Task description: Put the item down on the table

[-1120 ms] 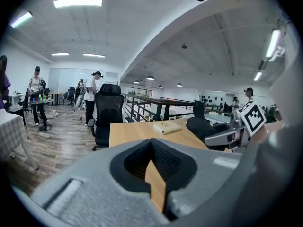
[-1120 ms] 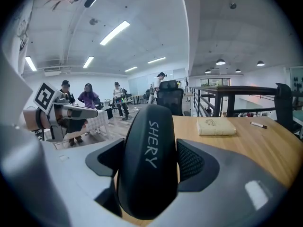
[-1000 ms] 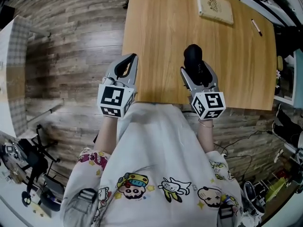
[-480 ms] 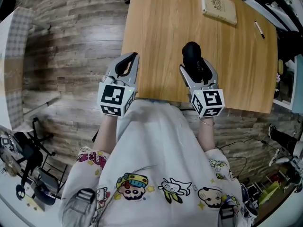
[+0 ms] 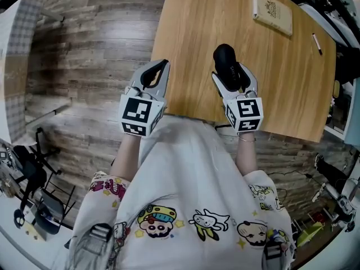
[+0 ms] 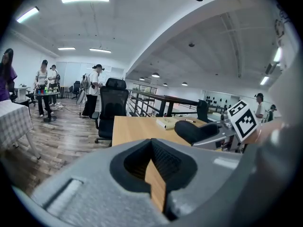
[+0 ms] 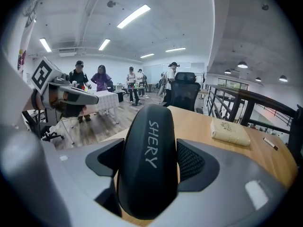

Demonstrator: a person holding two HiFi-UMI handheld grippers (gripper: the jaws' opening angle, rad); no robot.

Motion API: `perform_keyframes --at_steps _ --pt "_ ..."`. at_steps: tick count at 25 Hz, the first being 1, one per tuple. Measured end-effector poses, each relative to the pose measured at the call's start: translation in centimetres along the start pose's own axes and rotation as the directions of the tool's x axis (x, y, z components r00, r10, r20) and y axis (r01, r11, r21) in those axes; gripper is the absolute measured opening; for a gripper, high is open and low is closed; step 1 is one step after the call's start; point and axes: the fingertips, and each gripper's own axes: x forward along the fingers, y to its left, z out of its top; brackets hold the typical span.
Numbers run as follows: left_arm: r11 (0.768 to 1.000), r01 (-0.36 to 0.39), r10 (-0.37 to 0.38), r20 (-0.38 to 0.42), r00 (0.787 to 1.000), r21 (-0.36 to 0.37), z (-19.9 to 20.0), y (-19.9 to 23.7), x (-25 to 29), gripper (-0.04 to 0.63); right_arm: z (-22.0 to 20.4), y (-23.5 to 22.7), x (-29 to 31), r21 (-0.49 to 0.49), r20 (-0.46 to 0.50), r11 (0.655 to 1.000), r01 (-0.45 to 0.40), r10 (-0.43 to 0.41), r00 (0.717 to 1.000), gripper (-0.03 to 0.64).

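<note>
A black oblong case printed "SHERY" sits between the jaws of my right gripper, which is shut on it. The pads press on both its sides. The case hangs low over the near part of the wooden table, pointing away from me. My left gripper hovers at the table's near left corner, partly over the floor. Its jaws are shut with nothing between them. From the left gripper view the case shows to the right.
A cream book and a pen lie at the table's far right. A black office chair stands beyond the far end. Several people stand on the wood floor. A table with a checked cloth is on the left.
My right gripper has carried the black case a little farther over the table and lower, rolling slightly. The left gripper has stayed where it was.
</note>
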Motion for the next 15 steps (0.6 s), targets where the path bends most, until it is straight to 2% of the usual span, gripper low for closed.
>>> perform_keyframes --at_steps 15 --pt "1.000 0.016 -0.016 -0.030 0.999 -0.008 -0.7 0.5 1.7 -0.002 -4.5 1.3 6.3 -0.186 -0.187 0.981 -0.047 0.011 0.982 0.353"
